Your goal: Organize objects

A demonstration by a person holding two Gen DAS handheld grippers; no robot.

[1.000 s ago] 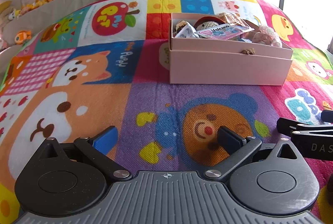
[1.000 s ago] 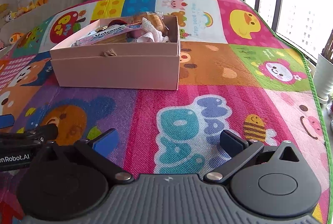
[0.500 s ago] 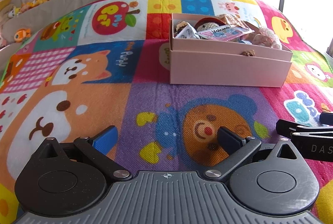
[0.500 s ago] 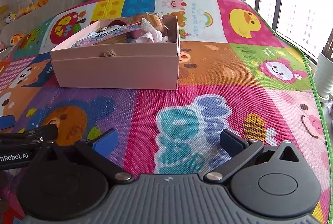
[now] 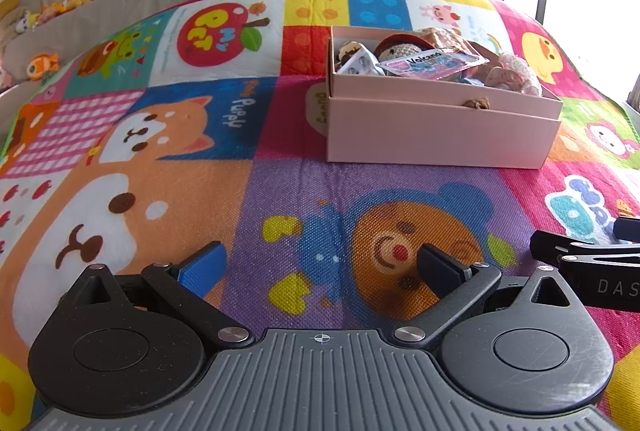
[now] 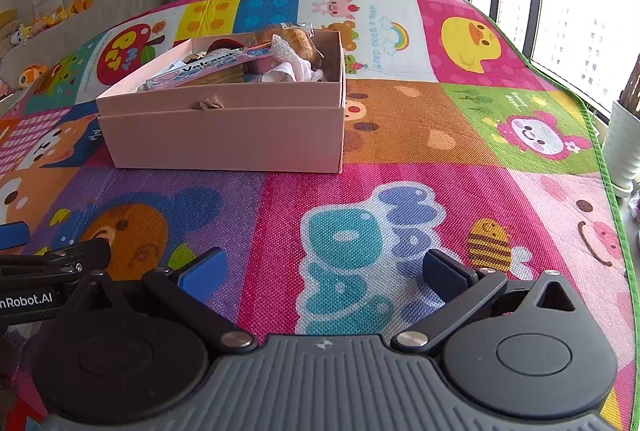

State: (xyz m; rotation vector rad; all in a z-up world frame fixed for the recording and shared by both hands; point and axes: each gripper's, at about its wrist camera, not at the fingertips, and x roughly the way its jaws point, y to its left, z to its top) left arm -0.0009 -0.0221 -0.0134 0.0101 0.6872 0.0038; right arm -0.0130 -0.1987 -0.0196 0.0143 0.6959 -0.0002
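Note:
A pink cardboard box point(image 5: 440, 135) stands on the colourful play mat point(image 5: 200, 191), ahead and to the right in the left wrist view and ahead to the left in the right wrist view point(image 6: 224, 139). It holds several small items, among them a flat "Volcano" packet point(image 5: 436, 63) and a pale cloth bundle point(image 6: 288, 67). My left gripper point(image 5: 320, 267) is open and empty, low over the mat short of the box. My right gripper point(image 6: 324, 271) is open and empty beside it; its fingers show at the right edge of the left wrist view point(image 5: 580, 255).
The mat's green edge point(image 6: 600, 151) runs along the right, with a window and a white pot point(image 6: 624, 147) beyond. A low ledge with small toys point(image 5: 40, 15) lies at the far left. A wall with framed pictures stands behind.
Both grippers stay open and almost still; the left wrist view has shifted very slightly, so the box sits a touch lower.

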